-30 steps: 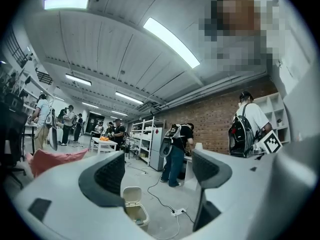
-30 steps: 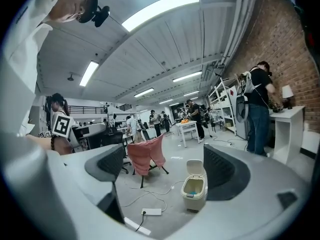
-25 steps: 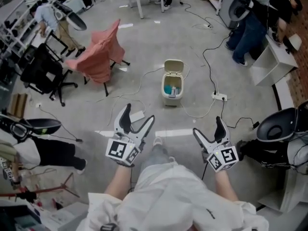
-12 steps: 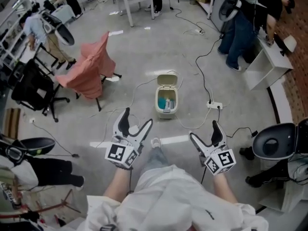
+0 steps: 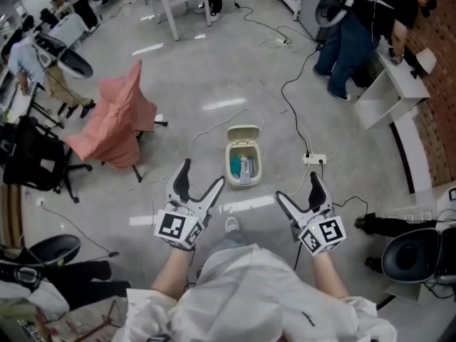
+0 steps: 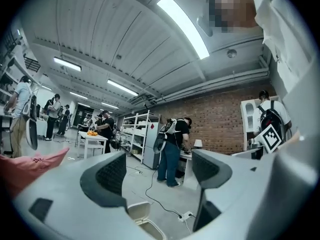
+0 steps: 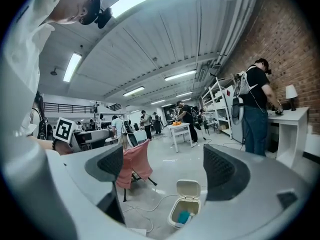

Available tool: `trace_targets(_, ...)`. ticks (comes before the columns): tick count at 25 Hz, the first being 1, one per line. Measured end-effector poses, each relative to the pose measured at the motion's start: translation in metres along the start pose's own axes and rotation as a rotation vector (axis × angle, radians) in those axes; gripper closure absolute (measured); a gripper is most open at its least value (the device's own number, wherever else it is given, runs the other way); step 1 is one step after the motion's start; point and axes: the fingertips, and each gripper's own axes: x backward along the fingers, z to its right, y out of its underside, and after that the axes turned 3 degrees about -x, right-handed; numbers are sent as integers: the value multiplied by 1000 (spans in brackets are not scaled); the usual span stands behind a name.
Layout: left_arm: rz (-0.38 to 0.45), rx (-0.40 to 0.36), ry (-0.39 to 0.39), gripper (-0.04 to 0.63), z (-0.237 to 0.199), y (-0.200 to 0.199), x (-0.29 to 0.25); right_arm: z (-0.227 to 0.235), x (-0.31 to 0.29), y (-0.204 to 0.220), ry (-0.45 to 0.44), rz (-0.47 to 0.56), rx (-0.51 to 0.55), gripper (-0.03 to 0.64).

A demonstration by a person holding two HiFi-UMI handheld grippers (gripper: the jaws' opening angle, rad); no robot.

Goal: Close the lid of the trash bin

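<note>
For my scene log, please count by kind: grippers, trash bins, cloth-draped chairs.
Grey two-jaw grippers: 2 (left gripper, right gripper)
Cream plastic trash bin, lid open: 1
Pink cloth-draped chair: 1
Total: 4

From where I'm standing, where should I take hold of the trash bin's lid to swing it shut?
Probably the lid's free upper edge, opposite the hinge. The lid stands open behind the trash bin's far rim, inner face toward you, so reach over the opening from your side with the open right hand-held gripper and draw that edge down.
</note>
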Motion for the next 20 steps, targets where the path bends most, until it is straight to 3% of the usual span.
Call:
trace_targets(8, -44, 17, 63, 184, -52, 31, -49, 9, -74, 10, 32, -36, 12, 124)
trace_targets(20, -151, 18, 82, 184, -74, 113, -126, 65, -156, 44, -27, -107, 45, 124)
